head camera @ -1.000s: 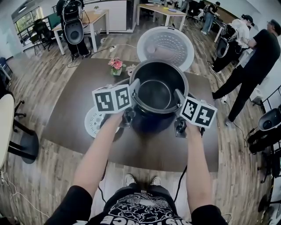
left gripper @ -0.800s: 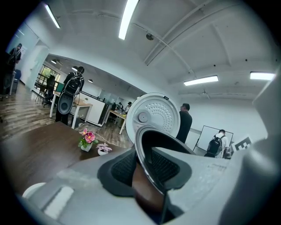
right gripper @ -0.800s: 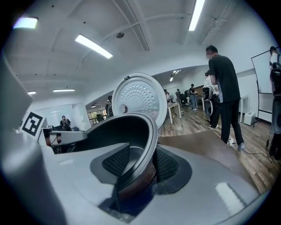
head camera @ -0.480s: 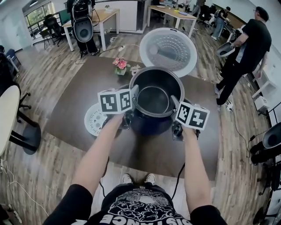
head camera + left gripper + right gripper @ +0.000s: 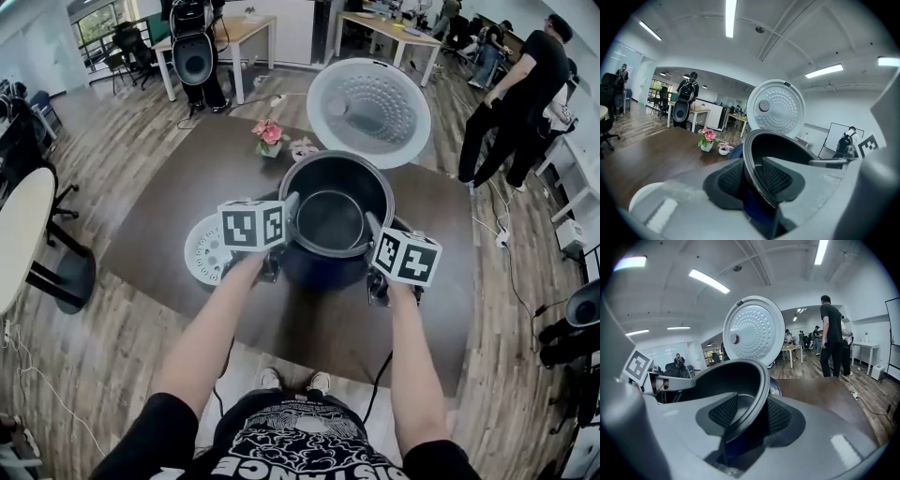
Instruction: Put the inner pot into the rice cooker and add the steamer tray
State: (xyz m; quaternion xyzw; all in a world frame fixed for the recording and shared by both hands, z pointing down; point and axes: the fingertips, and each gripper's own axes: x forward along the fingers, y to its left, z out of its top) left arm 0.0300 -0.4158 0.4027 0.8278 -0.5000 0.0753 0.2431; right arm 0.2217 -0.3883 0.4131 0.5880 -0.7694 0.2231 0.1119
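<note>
The dark metal inner pot (image 5: 335, 221) hangs by its rim between my two grippers and sits partly down in the blue rice cooker body (image 5: 317, 269). My left gripper (image 5: 292, 208) is shut on the rim's left side, one pad inside the wall and one outside, as the left gripper view shows at the pot (image 5: 783, 146). On the opposite side my right gripper (image 5: 373, 226) clamps the rim of the pot (image 5: 736, 375) the same way. The cooker's white lid (image 5: 368, 99) stands open behind. A white perforated steamer tray (image 5: 203, 251) lies on the table left of the cooker.
The cooker stands on a dark brown table (image 5: 173, 192). A small pot of pink flowers (image 5: 270, 138) stands at the table's far side. People (image 5: 517, 98) stand at the right. Desks and a black speaker (image 5: 195, 56) are farther back. A cable runs off the table's near edge.
Both grippers have come down together with the inner pot, which now sits lower in the blue cooker body. The grips on the rim look unchanged.
</note>
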